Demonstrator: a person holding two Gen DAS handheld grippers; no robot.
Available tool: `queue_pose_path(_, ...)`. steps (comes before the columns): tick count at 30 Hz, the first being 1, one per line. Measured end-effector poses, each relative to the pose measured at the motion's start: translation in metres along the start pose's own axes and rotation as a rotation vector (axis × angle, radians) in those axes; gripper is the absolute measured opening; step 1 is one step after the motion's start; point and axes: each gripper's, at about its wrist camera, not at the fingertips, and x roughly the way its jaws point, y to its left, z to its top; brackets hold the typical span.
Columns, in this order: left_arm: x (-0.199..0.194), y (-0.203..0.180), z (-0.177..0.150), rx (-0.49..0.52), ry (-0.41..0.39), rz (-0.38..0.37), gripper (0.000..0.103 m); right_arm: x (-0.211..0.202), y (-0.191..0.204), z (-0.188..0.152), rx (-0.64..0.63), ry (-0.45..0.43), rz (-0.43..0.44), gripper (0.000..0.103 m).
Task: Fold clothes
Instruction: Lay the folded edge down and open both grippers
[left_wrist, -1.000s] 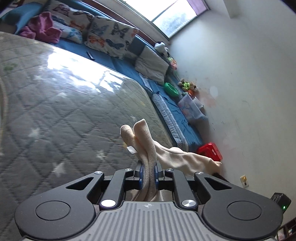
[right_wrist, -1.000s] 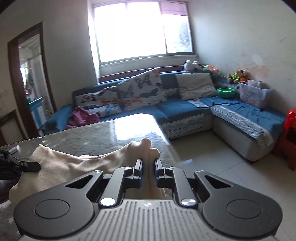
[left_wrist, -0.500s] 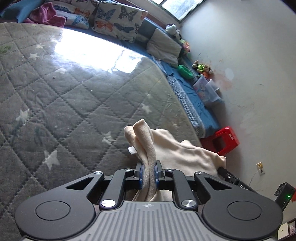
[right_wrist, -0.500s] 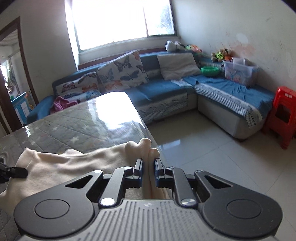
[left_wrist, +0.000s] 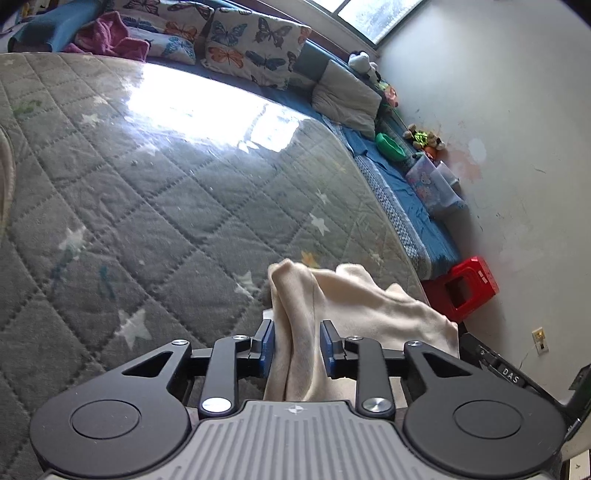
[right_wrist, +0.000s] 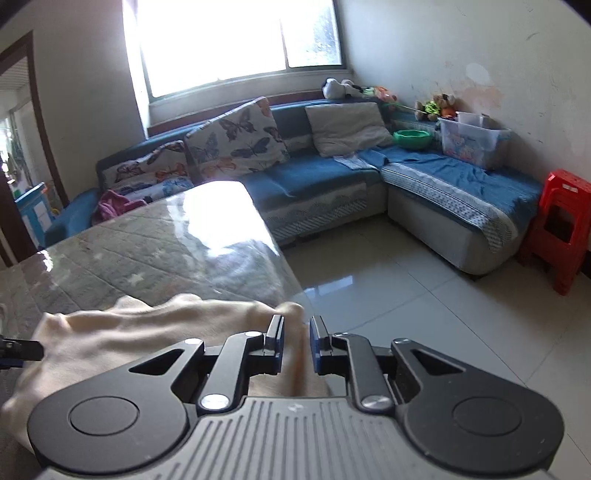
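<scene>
Both the left gripper (left_wrist: 297, 341) and right gripper (right_wrist: 296, 341) stand with fingers parted around the cream garment (left_wrist: 376, 306), unclamped. It lies at the quilted table's (left_wrist: 147, 206) near right corner. "DAS" reads on the right gripper's side

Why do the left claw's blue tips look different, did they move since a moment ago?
Yes. The left gripper has spread its blue fingertips apart; they had pinched the cream garment, which now lies loose between them on the quilted table.
</scene>
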Motion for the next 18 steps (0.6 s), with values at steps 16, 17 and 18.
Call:
queue_pose_path(16, 0.012, -0.004, 0.02, 0.043, -0.031, 0.055, 0.027, 0.031, 0.039, 0.007, -0.066, 0.041, 0.074, 0.014)
queue_pose_path(17, 0.014, -0.003, 0.02, 0.046, -0.03, 0.064, 0.027, 0.033, 0.039, 0.007, -0.068, 0.047, 0.072, 0.014)
queue_pose_path(18, 0.016, -0.002, 0.021, 0.048, -0.028, 0.07, 0.027, 0.034, 0.04, 0.007, -0.07, 0.05, 0.069, 0.014)
